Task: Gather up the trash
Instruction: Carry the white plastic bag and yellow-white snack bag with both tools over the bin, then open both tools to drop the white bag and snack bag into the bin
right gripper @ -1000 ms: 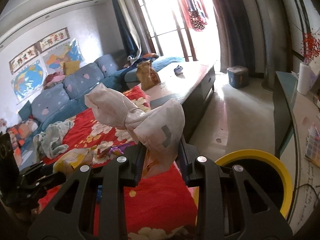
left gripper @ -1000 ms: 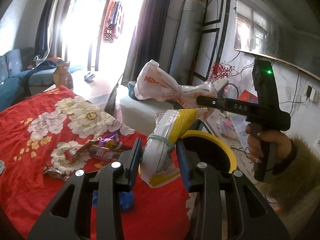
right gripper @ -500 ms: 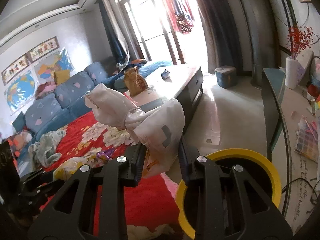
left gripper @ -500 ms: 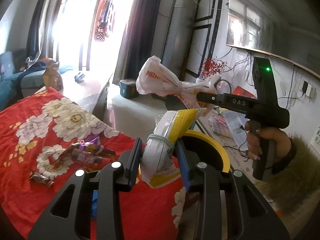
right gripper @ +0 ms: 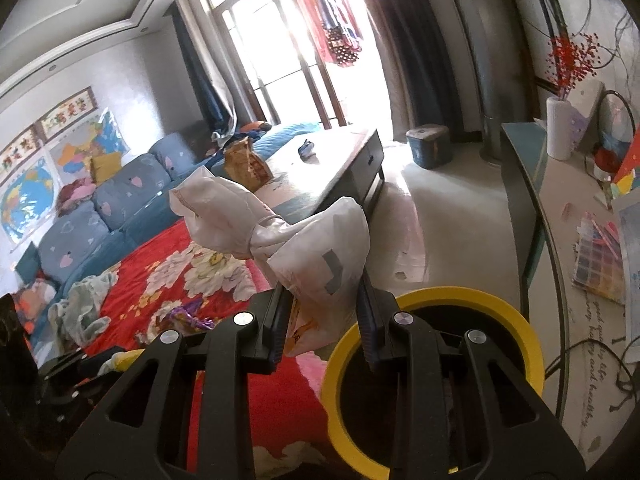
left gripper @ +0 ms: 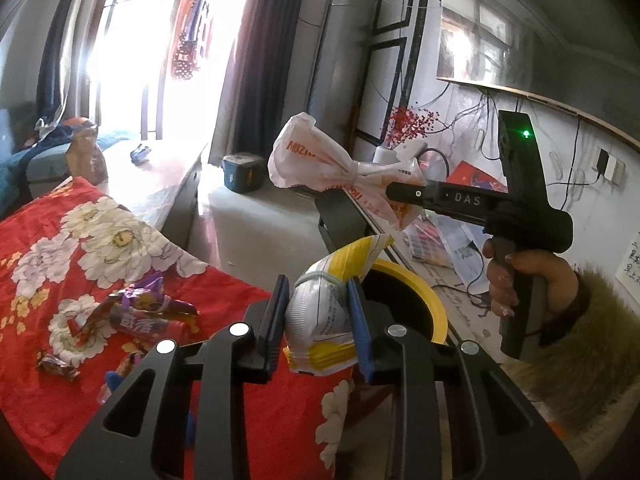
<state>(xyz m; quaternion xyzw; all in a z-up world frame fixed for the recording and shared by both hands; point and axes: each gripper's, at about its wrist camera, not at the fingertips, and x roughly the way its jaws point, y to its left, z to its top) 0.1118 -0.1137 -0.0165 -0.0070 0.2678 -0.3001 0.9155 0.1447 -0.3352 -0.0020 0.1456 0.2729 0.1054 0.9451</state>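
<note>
My left gripper [left gripper: 318, 312] is shut on a yellow and white snack bag [left gripper: 324, 316] tied with a green band, held at the near rim of a yellow-rimmed black bin [left gripper: 420, 300]. My right gripper [right gripper: 322, 312] is shut on a knotted white plastic bag [right gripper: 296, 248], held just left of the bin [right gripper: 436, 364]. In the left wrist view the right gripper [left gripper: 404, 196] carries the white bag [left gripper: 320, 164] above and behind the bin. Purple and red wrappers [left gripper: 140, 312] lie on the red floral cloth [left gripper: 52, 240].
A dark coffee table [right gripper: 332, 168] holds a brown paper bag [right gripper: 246, 164]. A blue sofa [right gripper: 100, 208] runs along the left wall. A side counter [right gripper: 568, 216] with a vase and papers stands right of the bin. A small blue pail [right gripper: 428, 146] sits by the curtain.
Both grippers have moved right with their bags toward the bin, which now shows larger and closer in both views. Both grips stay shut.
</note>
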